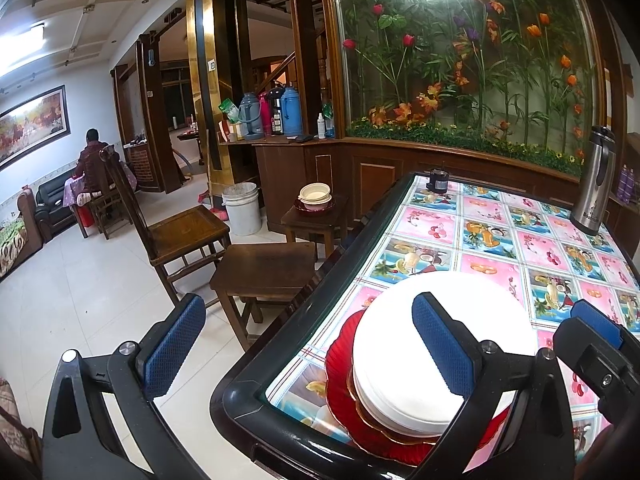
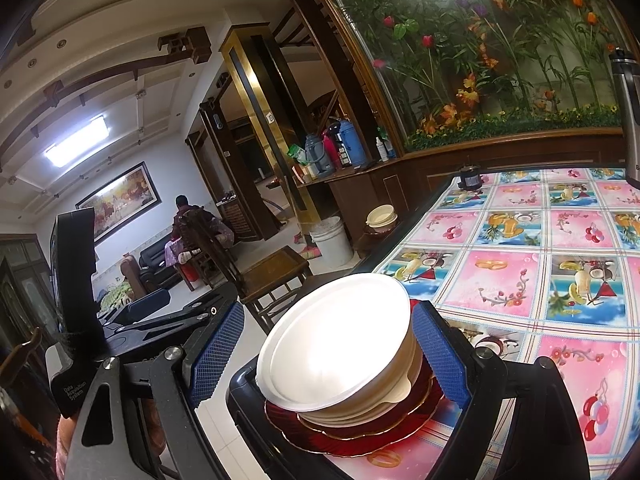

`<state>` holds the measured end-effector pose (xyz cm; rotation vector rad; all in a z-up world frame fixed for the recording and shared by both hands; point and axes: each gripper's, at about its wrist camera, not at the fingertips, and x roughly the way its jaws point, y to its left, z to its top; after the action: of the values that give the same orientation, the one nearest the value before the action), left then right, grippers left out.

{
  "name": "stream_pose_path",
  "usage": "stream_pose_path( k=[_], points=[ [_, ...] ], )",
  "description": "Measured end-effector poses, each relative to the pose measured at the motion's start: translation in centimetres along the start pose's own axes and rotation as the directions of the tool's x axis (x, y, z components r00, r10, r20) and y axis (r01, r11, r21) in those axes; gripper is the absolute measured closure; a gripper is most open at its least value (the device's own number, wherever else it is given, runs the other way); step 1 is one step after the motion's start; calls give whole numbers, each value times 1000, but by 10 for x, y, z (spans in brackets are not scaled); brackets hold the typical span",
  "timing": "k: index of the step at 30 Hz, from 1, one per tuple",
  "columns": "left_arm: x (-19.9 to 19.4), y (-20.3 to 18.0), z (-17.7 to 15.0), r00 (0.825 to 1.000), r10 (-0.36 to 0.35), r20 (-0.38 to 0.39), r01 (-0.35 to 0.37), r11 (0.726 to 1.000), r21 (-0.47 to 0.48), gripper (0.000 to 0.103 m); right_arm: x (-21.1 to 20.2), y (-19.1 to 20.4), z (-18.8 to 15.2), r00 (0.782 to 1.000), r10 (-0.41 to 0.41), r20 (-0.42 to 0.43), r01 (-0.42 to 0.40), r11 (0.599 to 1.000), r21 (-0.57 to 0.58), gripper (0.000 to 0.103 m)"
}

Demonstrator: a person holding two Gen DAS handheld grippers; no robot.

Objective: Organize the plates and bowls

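At the near left corner of the table [image 2: 520, 240], close to its black rim, a stack is seen: white bowls [image 2: 340, 344] nested one in another, set on red plates [image 2: 352, 436] with a gold, wavy edge. The top bowl is tilted toward the corner in the right wrist view.

The right gripper [image 2: 328, 352] is held wide open around the bowls. One blue pad stands just beside the bowl wall on the table side, perhaps touching it; the other pad is well apart, out over the floor. Nothing is gripped. The left gripper [image 1: 308, 348] is also open and empty; one finger is in front of the bowls and the other is out over the floor.

The bowls are judged to be light, thin and rather stiff, perhaps plastic or melamine, with a smooth, slippery wall that narrows downward. A grip on the wall may slide, so the hold is better taken under the rim lip, or across the rim with one pad inside. The plates look like glass: heavier, fragile and flat, and their edge is best taken where it overhangs. Because the stack is near the corner, a push may send it off the table.

A second small stack [image 1: 315, 198] is seen on a stool [image 1: 316, 220] beyond the table.
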<state>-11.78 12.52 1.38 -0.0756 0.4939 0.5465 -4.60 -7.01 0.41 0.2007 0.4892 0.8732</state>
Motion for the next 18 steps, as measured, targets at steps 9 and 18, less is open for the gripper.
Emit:
stream_pose_path(
  k=[9,18],
  points=[
    [0,1,-2,1000,-2,-3,2,1000,1,0,0,0,0,1000,1,0,-1,1000,0,15],
    [-3,-1,-7,1000,-1,0,1,1000,12,0,0,-1,-1,1000,0,-1,0,1000,-1,15]
  ],
)
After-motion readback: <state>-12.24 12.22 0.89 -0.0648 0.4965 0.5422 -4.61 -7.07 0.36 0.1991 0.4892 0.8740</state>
